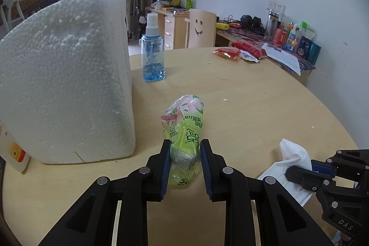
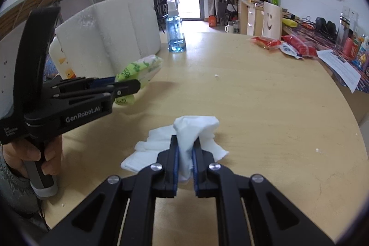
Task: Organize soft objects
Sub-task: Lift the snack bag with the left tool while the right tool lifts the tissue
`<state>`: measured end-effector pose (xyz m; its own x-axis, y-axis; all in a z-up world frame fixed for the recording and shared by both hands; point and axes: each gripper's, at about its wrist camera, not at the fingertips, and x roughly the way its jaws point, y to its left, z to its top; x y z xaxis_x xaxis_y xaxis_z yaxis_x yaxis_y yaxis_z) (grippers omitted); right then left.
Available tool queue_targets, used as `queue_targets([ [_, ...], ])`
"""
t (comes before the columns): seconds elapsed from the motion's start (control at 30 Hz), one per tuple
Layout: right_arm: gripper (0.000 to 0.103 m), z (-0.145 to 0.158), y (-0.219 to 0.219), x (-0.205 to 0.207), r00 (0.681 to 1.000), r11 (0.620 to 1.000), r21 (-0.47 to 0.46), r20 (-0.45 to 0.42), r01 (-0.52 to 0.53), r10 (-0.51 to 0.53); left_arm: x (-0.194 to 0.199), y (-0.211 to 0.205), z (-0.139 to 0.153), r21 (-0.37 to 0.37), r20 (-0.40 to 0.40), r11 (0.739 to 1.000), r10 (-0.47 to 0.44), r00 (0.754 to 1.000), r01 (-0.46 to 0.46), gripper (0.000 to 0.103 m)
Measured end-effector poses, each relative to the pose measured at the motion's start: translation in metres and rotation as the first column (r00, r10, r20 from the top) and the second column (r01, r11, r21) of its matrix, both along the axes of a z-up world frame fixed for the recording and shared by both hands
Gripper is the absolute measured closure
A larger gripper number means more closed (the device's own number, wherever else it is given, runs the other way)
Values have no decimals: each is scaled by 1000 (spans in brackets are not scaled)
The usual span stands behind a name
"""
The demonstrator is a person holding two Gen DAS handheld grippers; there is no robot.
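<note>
My left gripper (image 1: 185,149) is shut on a green tissue packet (image 1: 184,123), squeezing its near end; the packet sticks out ahead, a little above the round wooden table (image 1: 265,107). In the right wrist view the left gripper (image 2: 136,84) holds the same packet (image 2: 140,69) beside the foam block. My right gripper (image 2: 185,142) is shut on a white tissue (image 2: 196,128), pinching a raised fold while the rest lies crumpled on the table. The right gripper (image 1: 299,171) and the tissue (image 1: 293,153) also show at the lower right of the left wrist view.
A big white foam block (image 1: 64,75) stands at the left, with a white bottle (image 1: 13,153) behind its near corner. A blue spray bottle (image 1: 153,54) stands at the back. Red snack packets (image 1: 239,51) lie at the far right edge. A chair (image 1: 200,29) and cluttered desks stand beyond.
</note>
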<state>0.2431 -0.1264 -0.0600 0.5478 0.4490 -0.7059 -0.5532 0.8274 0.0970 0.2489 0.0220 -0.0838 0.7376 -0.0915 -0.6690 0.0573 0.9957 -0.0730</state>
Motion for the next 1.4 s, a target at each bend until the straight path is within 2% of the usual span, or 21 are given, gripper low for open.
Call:
queue_targets([
  [0.3, 90, 13, -17, -10, 998, 998, 45, 34, 48, -50, -22, -6, 18, 15, 52, 999, -35, 998, 34, 76],
  [0.73, 90, 35, -37, -45, 990, 992, 97, 106, 79, -89, -78, -21, 46, 24, 143, 997, -76, 987, 73, 76],
  [1.1, 90, 50, -46, -77, 982, 987, 139, 160, 75, -97, -121, -26, 60, 39, 190, 998, -65, 980, 59, 76],
  [1.4, 90, 65, -51, -97, 969, 982, 180, 227, 59, -100, -162, -29, 79, 59, 261, 997, -56, 964, 42, 76],
])
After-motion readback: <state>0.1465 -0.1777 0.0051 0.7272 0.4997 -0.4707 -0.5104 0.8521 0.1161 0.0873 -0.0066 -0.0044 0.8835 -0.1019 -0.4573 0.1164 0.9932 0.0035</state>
